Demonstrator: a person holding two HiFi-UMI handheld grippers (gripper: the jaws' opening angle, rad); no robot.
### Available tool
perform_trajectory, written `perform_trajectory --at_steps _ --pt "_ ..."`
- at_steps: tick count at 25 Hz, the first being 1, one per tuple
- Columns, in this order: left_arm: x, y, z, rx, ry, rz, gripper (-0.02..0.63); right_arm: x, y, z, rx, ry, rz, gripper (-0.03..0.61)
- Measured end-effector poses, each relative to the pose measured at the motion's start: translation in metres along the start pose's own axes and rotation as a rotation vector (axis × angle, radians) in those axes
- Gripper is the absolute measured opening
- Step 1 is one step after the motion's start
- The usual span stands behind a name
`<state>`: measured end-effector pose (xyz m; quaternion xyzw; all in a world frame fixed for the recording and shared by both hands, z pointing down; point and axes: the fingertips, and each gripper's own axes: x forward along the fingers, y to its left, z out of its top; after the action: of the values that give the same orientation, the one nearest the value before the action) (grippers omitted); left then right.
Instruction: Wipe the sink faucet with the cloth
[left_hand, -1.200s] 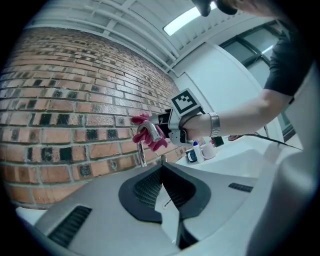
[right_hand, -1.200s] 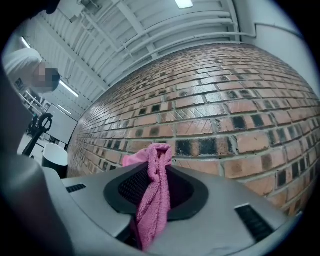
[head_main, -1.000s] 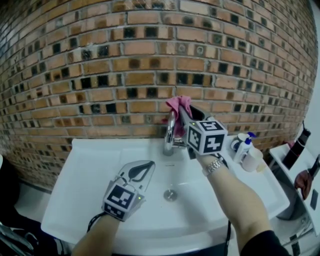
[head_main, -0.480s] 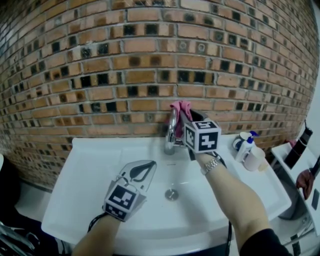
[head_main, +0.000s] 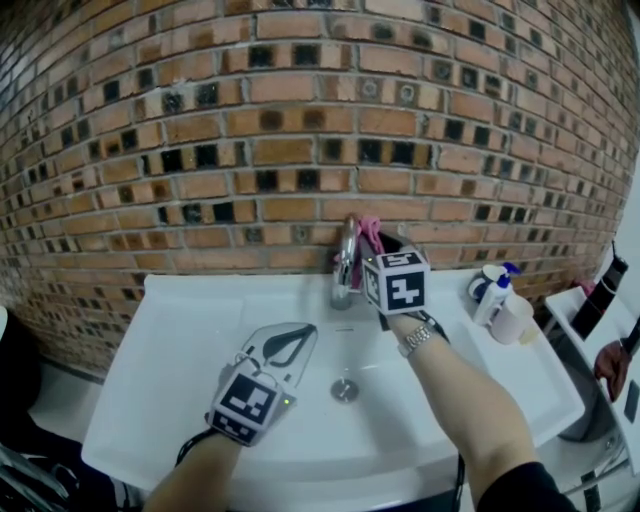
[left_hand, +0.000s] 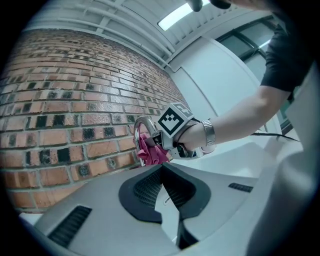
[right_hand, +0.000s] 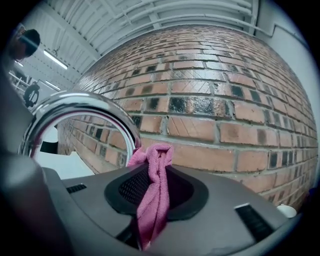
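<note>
Jaws, right hand: my right gripper (right_hand: 156, 186) is pinching the pink cloth (right_hand: 159, 155). The fabric runs as a twisted strip between the two dark pads and bunches up just past their tips.
Cloth against target: the bunched end touches the chrome faucet (right_hand: 85, 102) on the right side of its curved arch, near the top of the bend.
Right gripper pose: I have it pointing roughly level toward the brick wall (head_main: 250, 150), with its marker cube facing up at me. A metal watch (head_main: 420, 337) shows on the wrist behind it.
Jaws, left hand: my left gripper (left_hand: 162, 169) is pressed together, with nothing between its pads.
Left gripper place: it hovers over the left half of the basin, well apart from the faucet and aimed toward it. From its own view I see the other gripper and the cloth at the spout.
Faucet: it stands upright at the back middle of the white sink (head_main: 180, 340), just in front of the wall.
Drain (head_main: 344, 390): in the bowl's middle, between my two forearms.
Sink ledge, right: a white bottle (head_main: 488, 297) with a blue cap stands beside a pale cup (head_main: 508, 320), apart from both grippers.
</note>
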<state>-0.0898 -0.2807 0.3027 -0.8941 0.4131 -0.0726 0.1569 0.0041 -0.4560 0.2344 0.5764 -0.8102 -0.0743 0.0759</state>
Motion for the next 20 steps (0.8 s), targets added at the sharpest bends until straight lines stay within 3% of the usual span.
perform_trajectory --at_steps 20 --pt "0.002 -0.001 -0.003 0.013 0.011 -0.007 0.008 -0.016 0.024 -0.039 -0.167 0.071 -0.002 0.094"
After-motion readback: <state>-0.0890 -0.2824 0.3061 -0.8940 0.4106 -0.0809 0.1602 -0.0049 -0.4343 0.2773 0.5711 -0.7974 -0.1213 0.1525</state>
